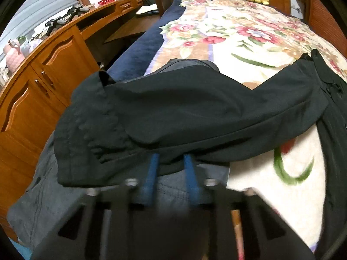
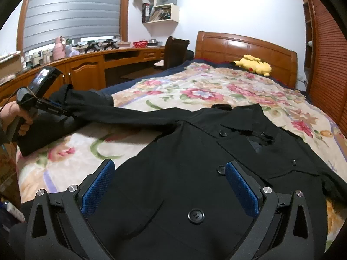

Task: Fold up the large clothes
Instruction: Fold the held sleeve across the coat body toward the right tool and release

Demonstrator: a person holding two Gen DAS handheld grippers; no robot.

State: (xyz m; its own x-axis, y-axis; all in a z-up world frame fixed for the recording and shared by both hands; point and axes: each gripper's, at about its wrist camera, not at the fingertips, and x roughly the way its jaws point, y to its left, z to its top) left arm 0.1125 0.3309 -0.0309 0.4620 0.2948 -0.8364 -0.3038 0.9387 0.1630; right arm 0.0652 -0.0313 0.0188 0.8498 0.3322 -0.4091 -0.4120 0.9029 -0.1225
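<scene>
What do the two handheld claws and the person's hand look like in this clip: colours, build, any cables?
Both claws are matte black frames with silver bolts. The right claw has blue textured pads. The left claw has narrow blue fingers; seen from the right wrist, it has a black pistol-style handle, a phone-like screen on top and a thin cable. The left hand is bare.

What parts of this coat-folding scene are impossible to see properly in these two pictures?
- Left gripper fingertips: left wrist view, buried under the black sleeve.
- Grey garment: left wrist view, mostly covered by the sleeve and the gripper body, blurred.
- Coat hem: right wrist view, cut off by the bottom edge behind the open right gripper.
- Shelf contents: right wrist view, too small to identify.
</scene>
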